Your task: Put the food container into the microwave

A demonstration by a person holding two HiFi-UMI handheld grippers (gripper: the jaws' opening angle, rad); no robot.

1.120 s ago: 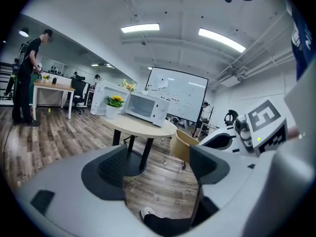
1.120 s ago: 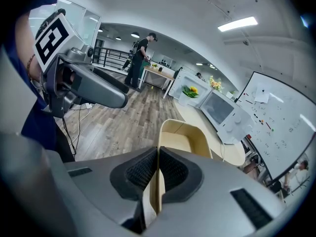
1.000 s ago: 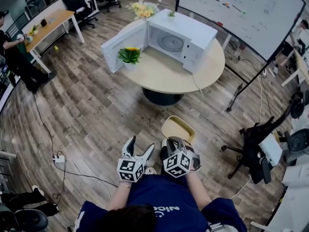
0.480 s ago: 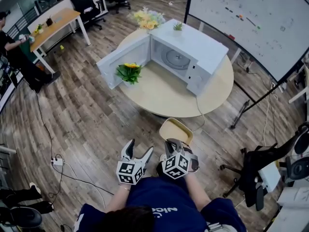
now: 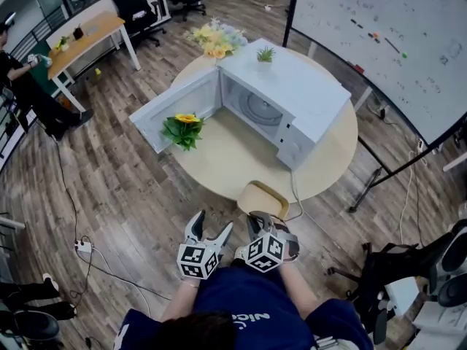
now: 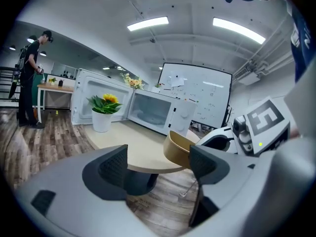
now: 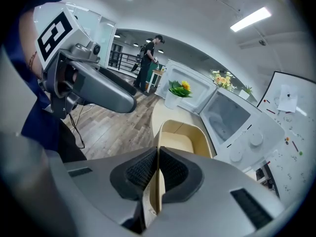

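Note:
A beige empty food container [image 5: 263,197] hangs in the air at the near edge of the round table, held by its rim. My right gripper [image 5: 257,222] is shut on that rim [image 7: 157,169]; the container [image 7: 183,137] stretches away from the jaws toward the microwave. The white microwave [image 5: 284,104] stands on the table with its door [image 5: 174,108] swung wide open to the left and a glass turntable inside. My left gripper [image 5: 209,227] is open beside the right one, holding nothing. In the left gripper view the container [image 6: 178,149] shows to the right of the open jaws.
A potted yellow flower [image 5: 182,128] stands on the round wooden table [image 5: 219,162] beside the open door. A bouquet [image 5: 211,39] lies at the table's far edge. A whiteboard [image 5: 394,42] stands behind, an office chair [image 5: 398,268] at right, a cable and power strip [image 5: 82,246] on the floor.
The table and microwave have come closer in the head view as I walk forward. The container stays held in my right gripper and now reaches the table's near edge.

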